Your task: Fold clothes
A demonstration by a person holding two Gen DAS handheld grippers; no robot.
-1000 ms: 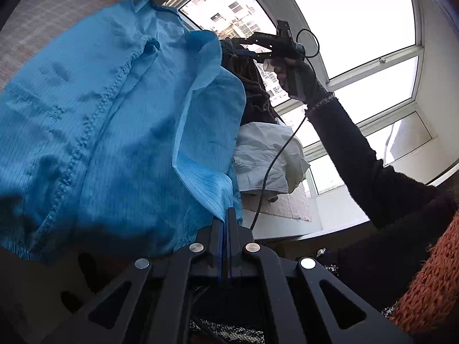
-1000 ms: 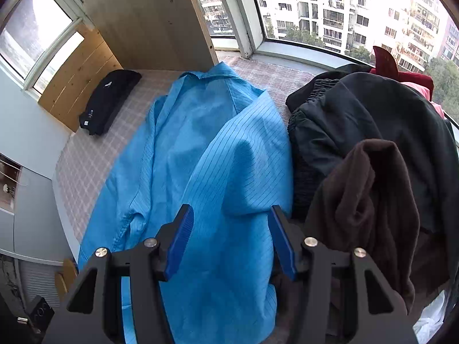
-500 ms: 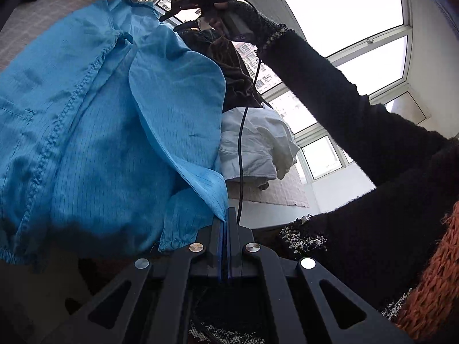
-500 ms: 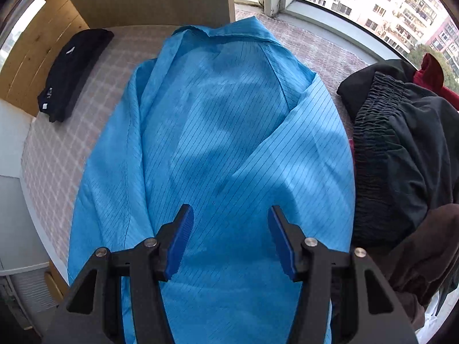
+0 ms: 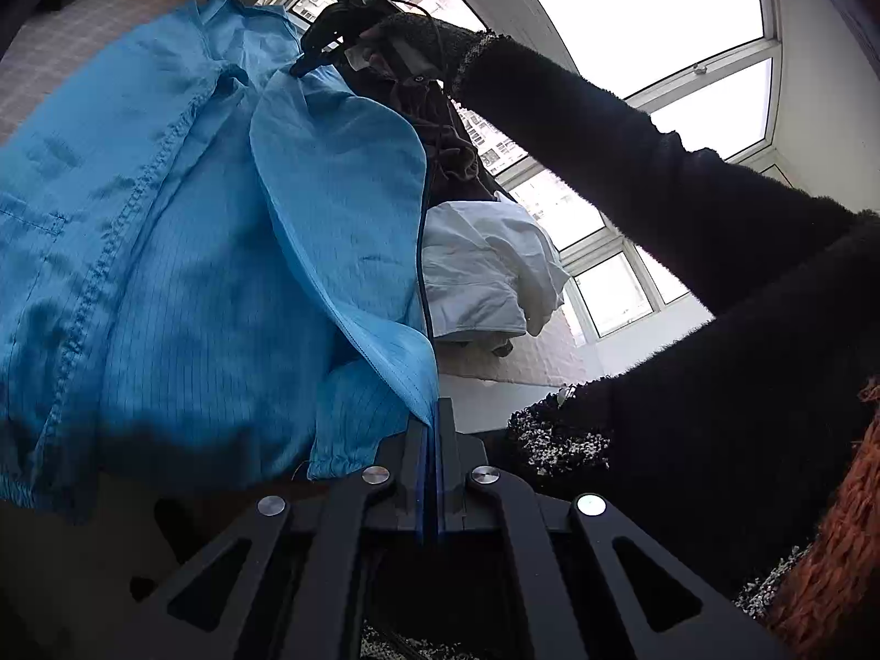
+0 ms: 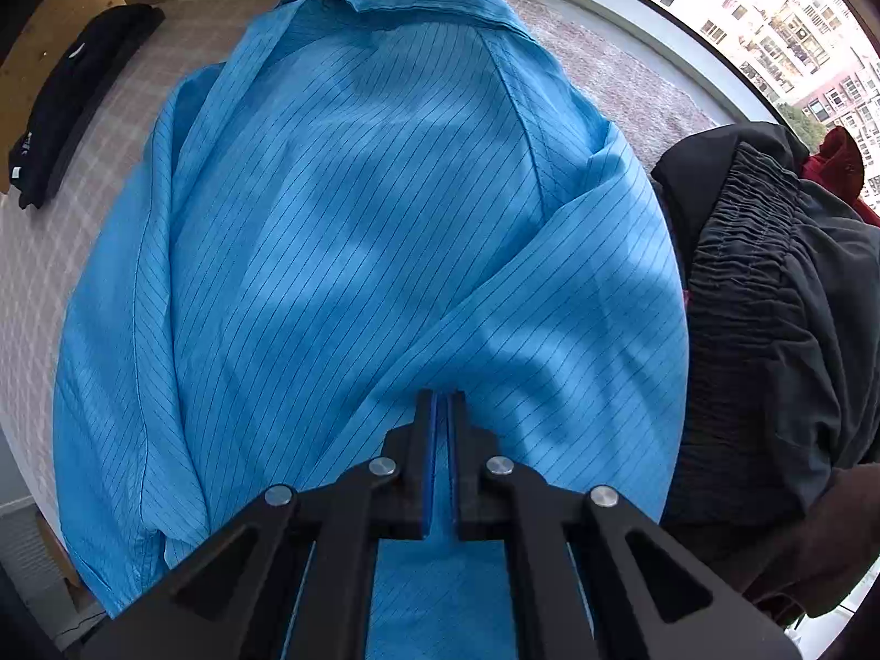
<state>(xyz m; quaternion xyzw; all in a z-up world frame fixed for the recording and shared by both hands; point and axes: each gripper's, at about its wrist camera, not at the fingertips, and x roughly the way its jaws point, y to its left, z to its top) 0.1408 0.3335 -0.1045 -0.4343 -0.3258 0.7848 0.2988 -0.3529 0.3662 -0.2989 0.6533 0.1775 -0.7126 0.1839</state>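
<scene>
A: On the checked mat (image 6: 38, 253) by the window, a blue striped garment (image 6: 341, 253) is spread out, collar at the far end. Where is it held?

B: At two places. The left gripper (image 5: 432, 423) is seen pressed together on a lower edge of the blue cloth, which is drawn up from the fingers in a taut fold. The right gripper (image 6: 443, 412) is clamped on a fold of the same cloth, with a strip of blue visible between its blue pads (image 6: 432, 467).

A: Can the right gripper be seen from the other camera?

B: Yes. In the left wrist view it is held in a dark-gloved hand (image 5: 396, 47) at the far side of the garment, near the collar and shoulder, its tip touching the cloth. A black sleeve (image 5: 632, 165) runs back from it across the window (image 5: 621, 291), and a cable (image 5: 422, 253) hangs down along the garment's edge.

A: What lies beside the garment?

B: A heap of dark clothes (image 6: 770, 297) is piled just to its right, with a red piece (image 6: 836, 159) at the far end and a white bundle (image 5: 484, 269) seen in the left wrist view. A folded black garment (image 6: 71, 99) is laid well apart at the mat's far left, against a wooden panel (image 6: 60, 5).
</scene>
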